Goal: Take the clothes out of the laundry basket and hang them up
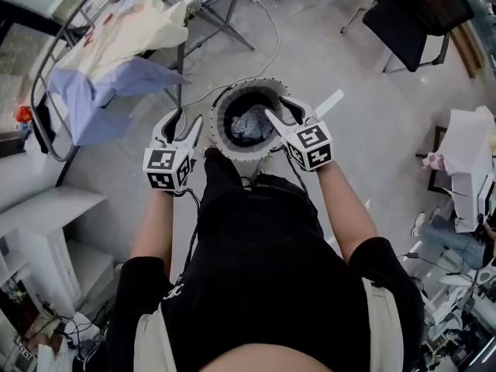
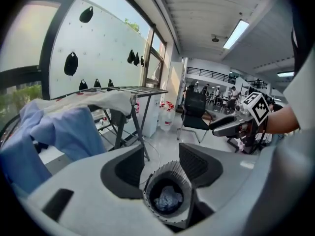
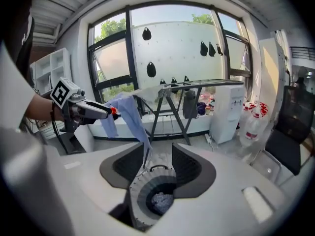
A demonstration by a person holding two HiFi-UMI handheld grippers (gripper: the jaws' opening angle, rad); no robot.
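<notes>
A round laundry basket [image 1: 232,93] with a white ribbed rim stands on the floor in front of the person. A crumpled grey-blue garment [image 1: 249,125] lies at its bottom. My left gripper [image 1: 183,124] hangs just left of the rim, jaws open and empty. My right gripper [image 1: 277,108] is over the rim's right side, also open and empty. The left gripper view looks down between the jaws at the basket [image 2: 167,173] and garment [image 2: 167,199]; so does the right gripper view, with basket [image 3: 142,191] and garment [image 3: 160,200]. A blue cloth [image 1: 101,95] and a cream cloth [image 1: 132,33] hang on the drying rack [image 1: 194,14].
The rack's legs [image 1: 232,18] stand just behind the basket, with a white cable [image 1: 271,45] on the floor. A black office chair [image 1: 415,14] is at the far right, white shelving [image 1: 39,231] at the left. A water dispenser [image 3: 227,112] and bottles [image 3: 253,122] stand by the window.
</notes>
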